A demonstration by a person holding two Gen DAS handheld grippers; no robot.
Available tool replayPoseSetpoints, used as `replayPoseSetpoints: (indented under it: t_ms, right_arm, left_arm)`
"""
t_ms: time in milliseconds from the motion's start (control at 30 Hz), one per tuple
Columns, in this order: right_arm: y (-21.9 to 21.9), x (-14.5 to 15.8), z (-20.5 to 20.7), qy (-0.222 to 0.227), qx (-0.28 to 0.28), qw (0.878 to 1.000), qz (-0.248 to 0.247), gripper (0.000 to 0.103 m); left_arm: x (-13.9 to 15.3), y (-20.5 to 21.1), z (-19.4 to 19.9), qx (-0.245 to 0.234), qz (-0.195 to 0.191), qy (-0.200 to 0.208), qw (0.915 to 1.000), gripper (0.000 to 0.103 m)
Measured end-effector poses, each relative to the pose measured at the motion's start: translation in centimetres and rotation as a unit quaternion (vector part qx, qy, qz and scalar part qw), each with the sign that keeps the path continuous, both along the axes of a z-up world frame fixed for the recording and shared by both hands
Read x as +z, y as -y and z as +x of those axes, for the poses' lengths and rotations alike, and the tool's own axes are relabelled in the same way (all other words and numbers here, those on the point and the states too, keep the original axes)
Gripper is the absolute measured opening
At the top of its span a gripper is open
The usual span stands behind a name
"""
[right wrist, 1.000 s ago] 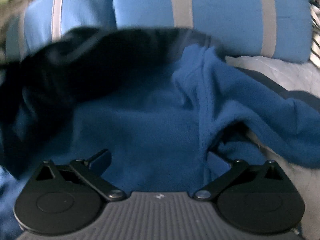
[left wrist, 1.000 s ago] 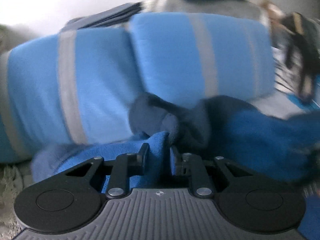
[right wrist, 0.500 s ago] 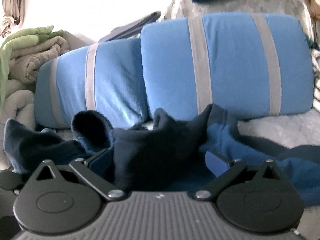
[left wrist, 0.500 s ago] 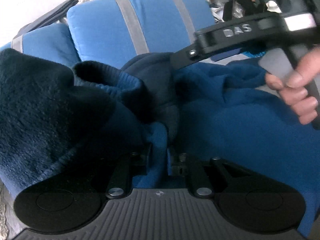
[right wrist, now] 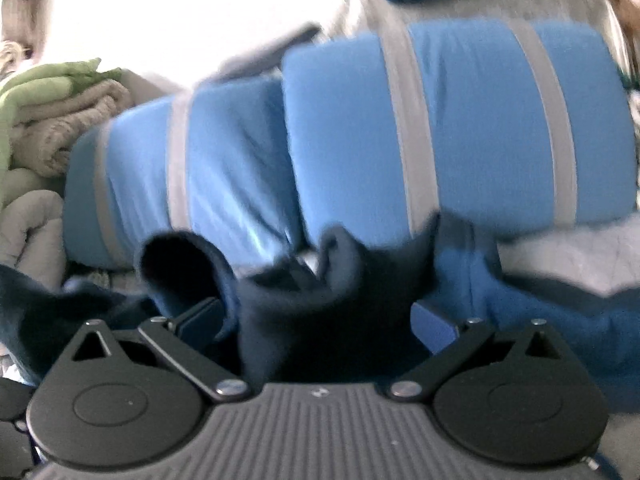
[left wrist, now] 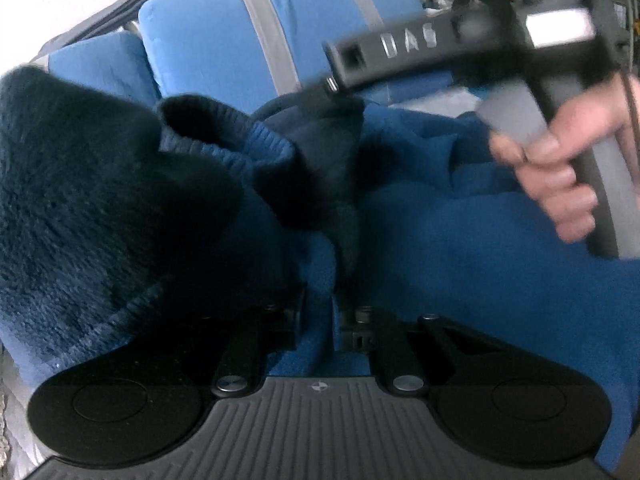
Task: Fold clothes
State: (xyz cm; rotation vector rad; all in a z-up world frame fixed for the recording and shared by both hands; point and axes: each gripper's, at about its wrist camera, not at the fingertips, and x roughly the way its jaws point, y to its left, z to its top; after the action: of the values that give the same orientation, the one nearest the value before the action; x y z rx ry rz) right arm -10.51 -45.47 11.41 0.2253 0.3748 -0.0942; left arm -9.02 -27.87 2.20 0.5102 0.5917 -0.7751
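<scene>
Pinching a fold of the blue fleece garment point(left wrist: 460, 248), the left gripper point(left wrist: 318, 312) has its 2 fingers drawn almost together, with only that thin ridge of cloth between the pads. From there the garment spreads out ahead and to both sides of those fingers: a dark navy, fuzzy lining point(left wrist: 80, 200) bulges up on their left, a ribbed cuff point(left wrist: 224, 140) stands open just beyond it, and the brighter blue cloth runs off to their right.

The right gripper point(right wrist: 316, 320) stands with its fingers point(right wrist: 200, 314) wide apart, and a dark navy bunch of the same garment point(right wrist: 320, 320) heaps up in the gap; neither pad can be seen pressing on it. In the left wrist view this gripper hangs above the cloth beyond the left fingers, its handle in a hand point(left wrist: 560, 168), blurred.

Behind the garment, past both pairs of fingers, lie 2 light blue pillows with grey stripes point(right wrist: 460, 120). Folded green and beige blankets point(right wrist: 52, 112) are stacked far off to the left of the right fingers.
</scene>
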Motion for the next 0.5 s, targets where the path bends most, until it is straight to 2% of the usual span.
replayPoseSetpoints:
  t_ms: [100, 233, 433, 467, 500]
  right_arm:
    - [-1.9, 1.0, -0.3, 0.039, 0.032, 0.997, -0.061, 0.103]
    - [-3.8, 1.2, 0.3, 0.043, 0.080, 0.990, -0.110, 0.102]
    - [-1.3, -0.2, 2.2, -0.016, 0.078, 0.996, -0.049, 0.101]
    - [-0.7, -0.6, 2.5, -0.032, 0.081, 0.996, -0.035, 0.097]
    - [-0.1, -1.1, 2.8, -0.052, 0.084, 0.995, -0.015, 0.083]
  left_arm:
    - [-0.7, 0.2, 0.1, -0.003, 0.006, -0.003, 1.0000, 0.013]
    - [-1.3, 1.0, 0.2, -0.007, 0.014, -0.002, 0.9999, 0.013]
    - [-2.0, 1.0, 0.3, -0.006, 0.033, 0.005, 0.9994, 0.013]
    - [-2.0, 1.0, 0.3, -0.006, 0.034, 0.004, 0.9994, 0.013]
    - [-2.0, 1.0, 0.3, -0.006, 0.035, 0.004, 0.9994, 0.013]
